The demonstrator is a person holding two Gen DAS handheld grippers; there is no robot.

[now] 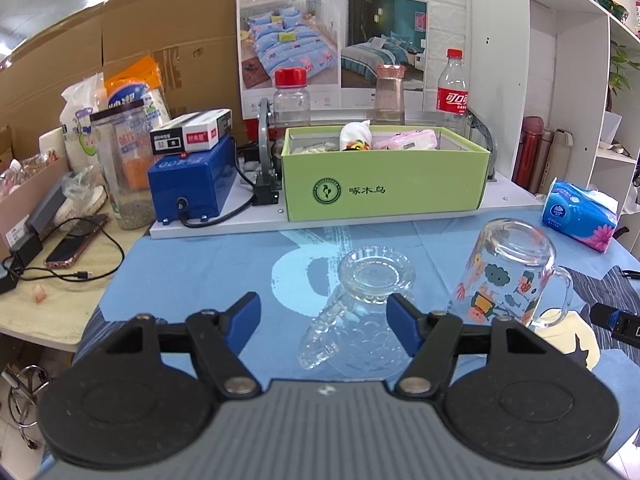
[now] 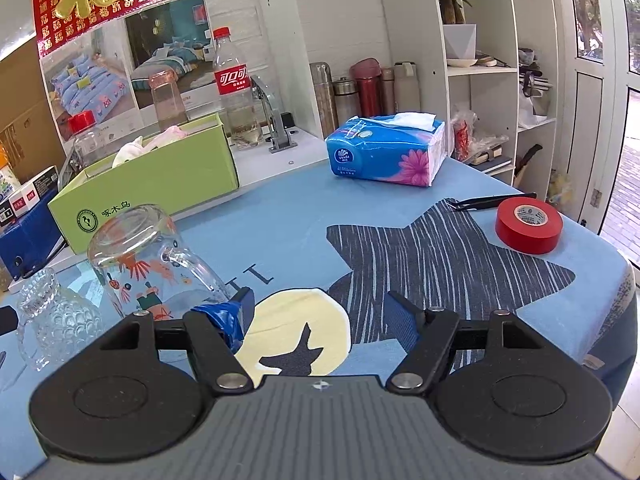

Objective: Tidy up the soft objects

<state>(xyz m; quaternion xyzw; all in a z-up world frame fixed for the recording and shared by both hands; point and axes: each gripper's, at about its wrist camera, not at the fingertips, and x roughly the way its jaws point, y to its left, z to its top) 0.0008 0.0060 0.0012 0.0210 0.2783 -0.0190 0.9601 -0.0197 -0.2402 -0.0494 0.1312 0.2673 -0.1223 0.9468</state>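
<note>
A green cardboard box [image 1: 384, 184] [image 2: 148, 188] stands at the back of the blue tablecloth. Inside it lie a white plush toy [image 1: 354, 134] and a pink soft item [image 1: 404, 138]. A blue tissue pack [image 1: 580, 216] [image 2: 386, 150] sits on the cloth to the box's right. My left gripper [image 1: 324, 312] is open just short of an upturned textured glass mug [image 1: 368, 300]; its pads do not press on the glass. My right gripper [image 2: 320, 308] is open over the cloth's yellow moon print, with nothing between its fingers.
An upturned painted glass mug [image 1: 508, 276] [image 2: 148, 260] stands between the two grippers. A red tape roll [image 2: 528, 224] and black tweezers [image 2: 492, 202] lie near the table's right edge. A cola bottle [image 1: 452, 84], jars and a blue device [image 1: 192, 184] crowd the back; a phone [image 1: 76, 246] lies at the left.
</note>
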